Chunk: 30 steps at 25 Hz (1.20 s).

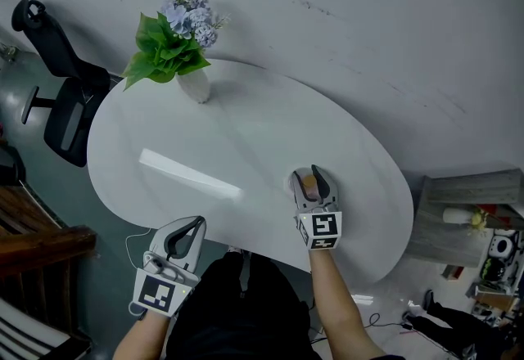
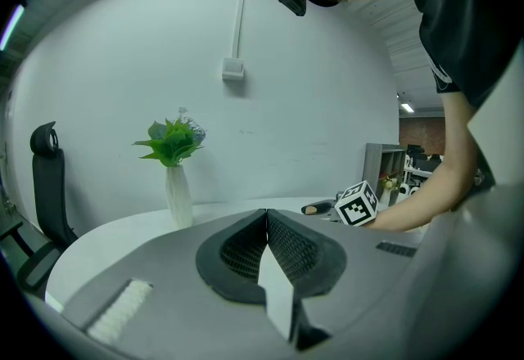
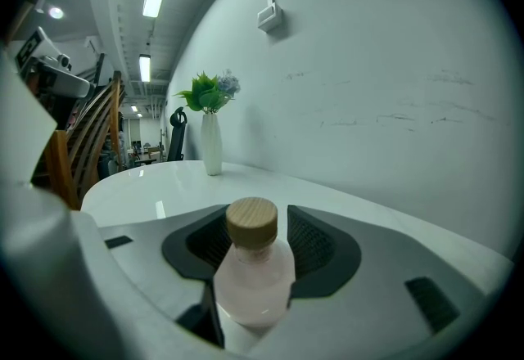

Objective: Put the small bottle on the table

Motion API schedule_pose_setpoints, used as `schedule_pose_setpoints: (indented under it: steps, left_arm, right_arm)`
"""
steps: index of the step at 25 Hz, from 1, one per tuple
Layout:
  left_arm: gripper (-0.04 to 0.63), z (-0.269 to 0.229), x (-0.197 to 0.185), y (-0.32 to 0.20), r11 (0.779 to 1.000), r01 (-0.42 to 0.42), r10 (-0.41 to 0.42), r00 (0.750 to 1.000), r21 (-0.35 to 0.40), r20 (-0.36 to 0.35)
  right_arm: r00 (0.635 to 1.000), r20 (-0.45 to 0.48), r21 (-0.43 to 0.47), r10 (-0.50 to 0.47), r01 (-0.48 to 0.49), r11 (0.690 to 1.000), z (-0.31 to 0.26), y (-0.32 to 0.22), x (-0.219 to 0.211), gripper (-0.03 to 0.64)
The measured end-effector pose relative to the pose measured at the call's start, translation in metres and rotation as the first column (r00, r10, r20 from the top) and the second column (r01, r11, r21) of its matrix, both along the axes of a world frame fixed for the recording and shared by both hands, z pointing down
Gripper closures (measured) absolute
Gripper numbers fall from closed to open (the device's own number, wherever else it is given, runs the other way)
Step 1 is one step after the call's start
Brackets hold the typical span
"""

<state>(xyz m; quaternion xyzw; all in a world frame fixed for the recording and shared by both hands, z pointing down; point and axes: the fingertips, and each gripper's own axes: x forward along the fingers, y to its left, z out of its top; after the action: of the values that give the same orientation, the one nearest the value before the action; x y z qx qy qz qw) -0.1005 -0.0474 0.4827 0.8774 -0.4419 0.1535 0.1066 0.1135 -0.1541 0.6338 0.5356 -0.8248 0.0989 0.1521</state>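
The bottle (image 1: 307,185) stands upright on the white table (image 1: 164,137), at about 4 o'clock on the round top, close to the near edge. It is small and pink, with a brown cap (image 3: 252,222). The right gripper (image 1: 309,177) is around it, one jaw on each side. The jaws are open, and the black pads (image 3: 315,244) sit a little away from the cap, so they do not squeeze the bottle. The left gripper (image 1: 195,225) is at 7 o'clock, just off the table's near edge. Its jaws are pressed together with nothing in them. A white vase (image 1: 195,86) with green leaves and pale blue flowers (image 1: 176,35) stands at 11 o'clock on the table, well apart from the bottle. A bright stripe of light (image 1: 188,174) shines on the table top between the vase and the two grippers. A black chair (image 1: 61,96) is at 9 o'clock, just beside the table. A grey wall (image 1: 368,39) runs behind the table from 12 to 2 o'clock. A grey shelf (image 1: 458,219) stands at 3 o'clock, near the table's right end, with small things crowded on the floor past it.
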Motion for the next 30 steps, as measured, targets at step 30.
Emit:
schedule_pose_setpoints:
  steps: [30]
  left_arm:
    - [0.589, -0.008, 0.022, -0.002, 0.997, -0.075, 0.077, 0.996, 0.035, -0.054]
  right_arm:
    - [0.996, -0.075, -0.031, -0.048, 0.046, 0.998, -0.014, 0.028, 0.002, 0.403]
